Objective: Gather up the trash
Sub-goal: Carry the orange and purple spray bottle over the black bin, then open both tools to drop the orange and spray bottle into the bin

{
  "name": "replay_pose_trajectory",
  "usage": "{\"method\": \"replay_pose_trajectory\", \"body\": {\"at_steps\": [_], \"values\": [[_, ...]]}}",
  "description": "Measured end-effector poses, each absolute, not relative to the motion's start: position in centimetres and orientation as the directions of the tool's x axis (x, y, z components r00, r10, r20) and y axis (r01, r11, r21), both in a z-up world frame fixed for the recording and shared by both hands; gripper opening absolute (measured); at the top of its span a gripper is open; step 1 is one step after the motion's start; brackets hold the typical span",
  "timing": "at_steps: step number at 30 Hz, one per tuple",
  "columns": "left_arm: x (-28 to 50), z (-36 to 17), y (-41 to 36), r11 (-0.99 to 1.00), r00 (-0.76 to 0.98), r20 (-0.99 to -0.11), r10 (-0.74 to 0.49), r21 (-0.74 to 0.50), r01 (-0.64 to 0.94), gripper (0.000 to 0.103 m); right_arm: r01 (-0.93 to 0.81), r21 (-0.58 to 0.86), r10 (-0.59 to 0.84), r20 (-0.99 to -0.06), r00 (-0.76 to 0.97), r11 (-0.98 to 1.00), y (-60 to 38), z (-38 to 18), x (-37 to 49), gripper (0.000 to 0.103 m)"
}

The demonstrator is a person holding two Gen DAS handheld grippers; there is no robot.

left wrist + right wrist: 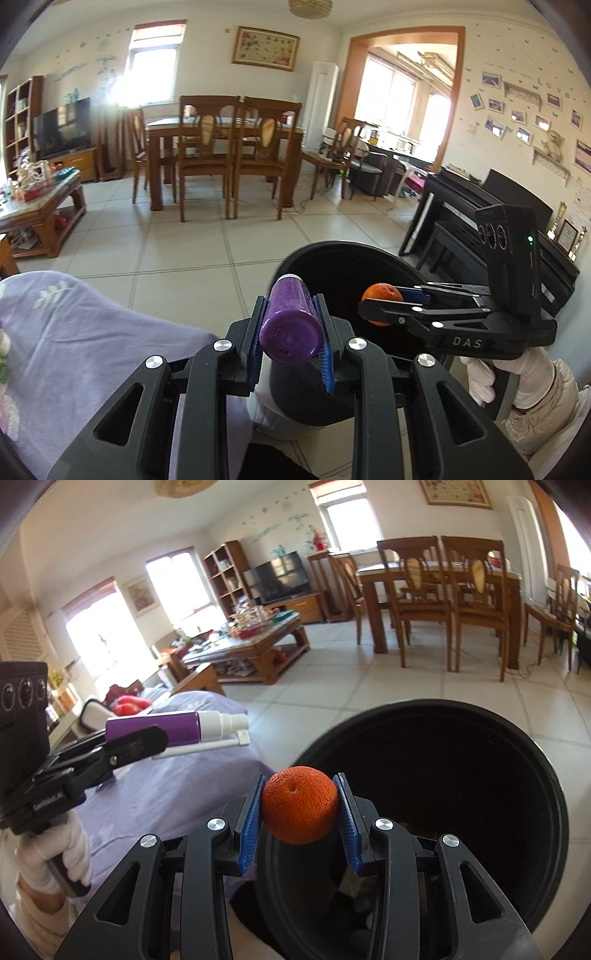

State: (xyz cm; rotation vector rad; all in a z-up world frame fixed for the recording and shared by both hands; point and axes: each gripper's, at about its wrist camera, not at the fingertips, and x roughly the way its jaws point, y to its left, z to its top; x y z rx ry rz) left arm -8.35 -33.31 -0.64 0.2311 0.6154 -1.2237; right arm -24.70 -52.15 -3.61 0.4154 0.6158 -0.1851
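My left gripper point(291, 334) is shut on a purple spray bottle point(290, 325) with a white nozzle, its base toward the camera, at the left rim of a black trash bin point(369, 254). The right wrist view shows that bottle point(155, 726) lying level in the left gripper point(147, 738) over the purple cover. My right gripper point(299, 812) is shut on an orange point(300, 805) just above the near rim of the bin point(546, 775). In the left wrist view the orange point(382, 293) hangs over the bin's dark opening, held by the right gripper point(384, 302).
A sofa with a purple cover point(81, 339) lies to the left of the bin. A black piano point(480, 221) stands right of it. Tiled floor point(207, 251) stretches to a wooden dining table with chairs point(221, 147) and a cluttered coffee table point(251, 642). Gloved hands point(517, 376) hold both grippers.
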Motion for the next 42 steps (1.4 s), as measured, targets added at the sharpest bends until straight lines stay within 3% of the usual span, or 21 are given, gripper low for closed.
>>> {"method": "replay_pose_trajectory", "body": {"at_steps": [15,34,42], "values": [[-11.4,-3.8,-38.3,0.23,0.076,-0.611,-0.788,-0.178,0.957,0.025,0.395,0.346,-0.103,-0.629,0.771,0.851,-57.4,-7.5,-29.0,0.038],[-11.6,-6.5,-40.4,0.219,0.044,-0.675,-0.736,-0.176,0.96,0.026,0.431,0.36,-0.107,-0.651,0.751,0.828,-57.2,-8.6,-28.3,0.038],[-11.7,-6.5,-40.2,0.219,0.045,-0.678,-0.734,-0.174,0.96,0.027,0.441,0.375,-0.105,-0.654,0.749,0.815,-57.2,-9.0,-28.2,0.043]]}}
